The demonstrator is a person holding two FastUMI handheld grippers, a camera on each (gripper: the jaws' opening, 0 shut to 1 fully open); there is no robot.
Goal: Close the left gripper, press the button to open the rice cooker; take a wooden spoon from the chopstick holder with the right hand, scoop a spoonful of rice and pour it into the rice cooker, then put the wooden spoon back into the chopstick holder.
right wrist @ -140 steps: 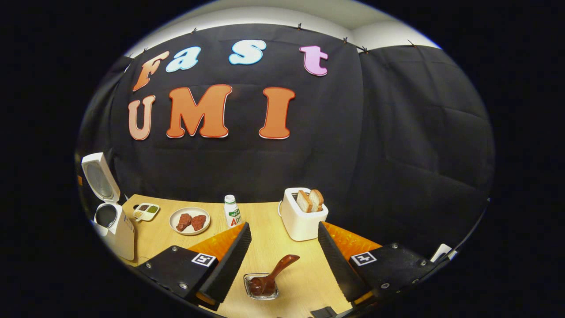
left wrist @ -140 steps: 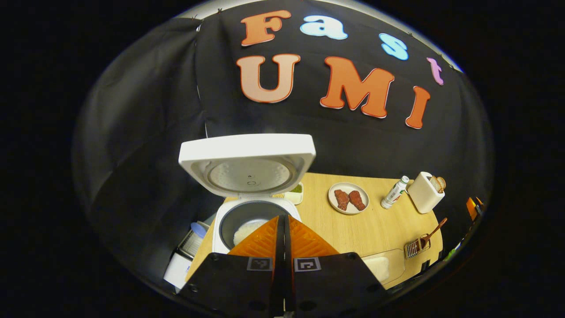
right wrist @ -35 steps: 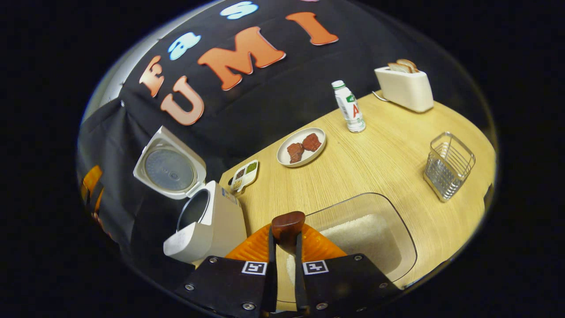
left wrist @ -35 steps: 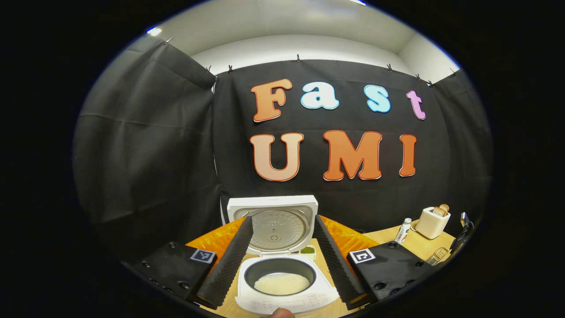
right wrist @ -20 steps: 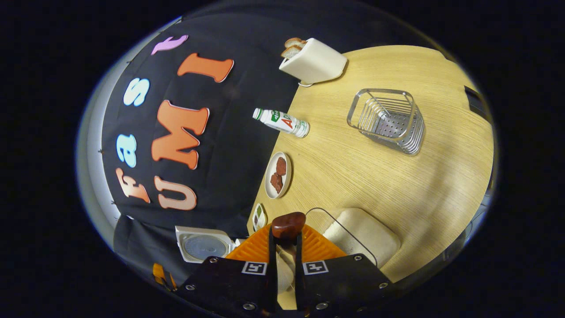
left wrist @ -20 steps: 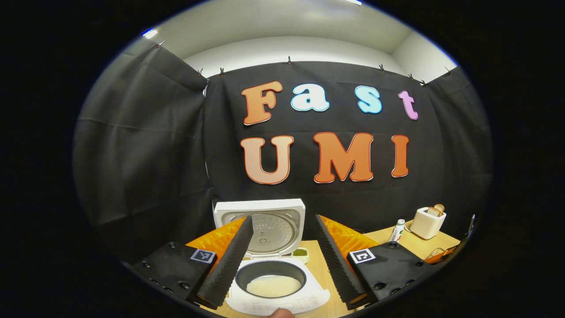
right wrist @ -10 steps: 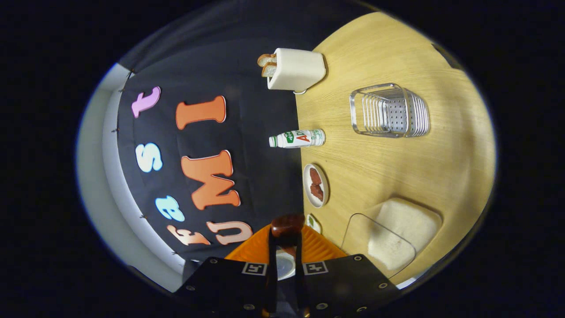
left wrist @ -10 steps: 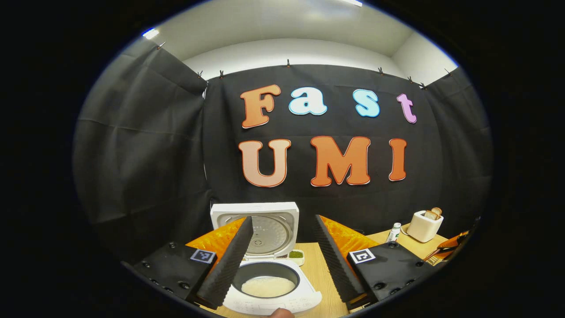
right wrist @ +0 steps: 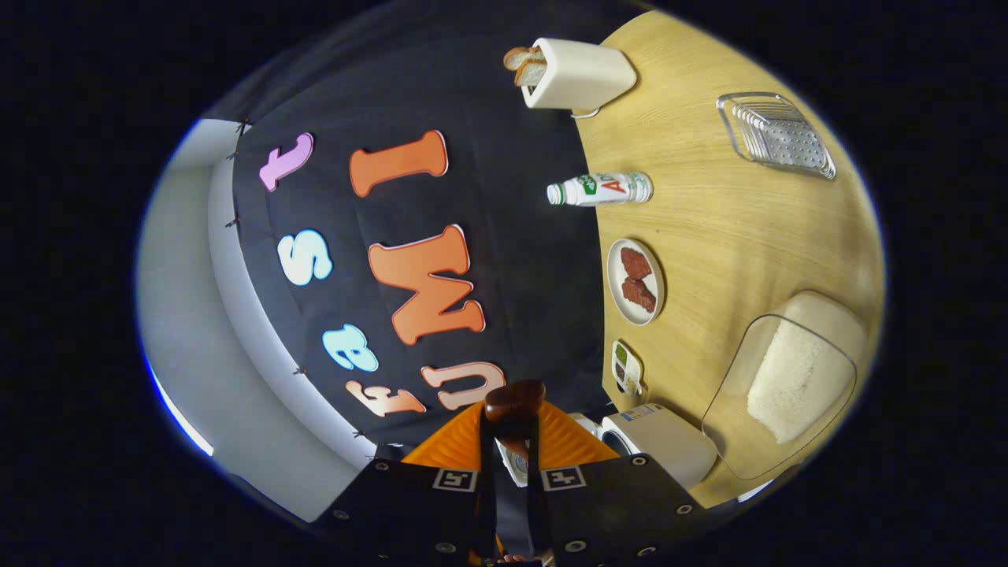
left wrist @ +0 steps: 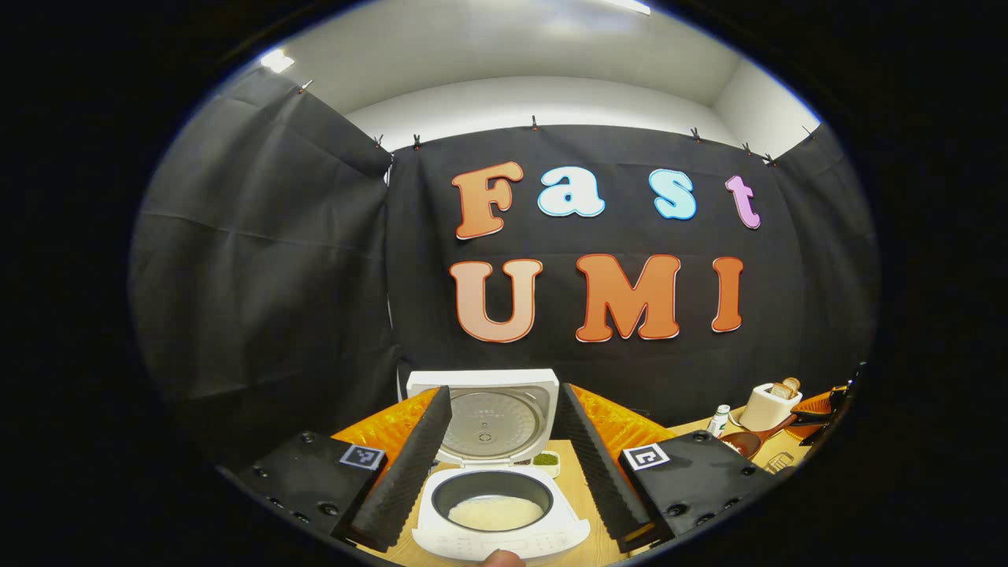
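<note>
Right gripper clamps the wooden spoon by its handle end; light, stiff, rice spills easily. Left gripper gapes empty.

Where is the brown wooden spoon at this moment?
The brown wooden spoon is clamped in the right gripper, at the left gripper view's right edge, beside the white toaster.

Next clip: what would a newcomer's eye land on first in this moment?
The open rice cooker, low in the left gripper view between the open left tongs, lid up and white rice in its pot. In the right gripper view, the right tongs are shut on the wooden spoon, and the table appears rolled sideways, with a clear tub of rice at right.
</note>
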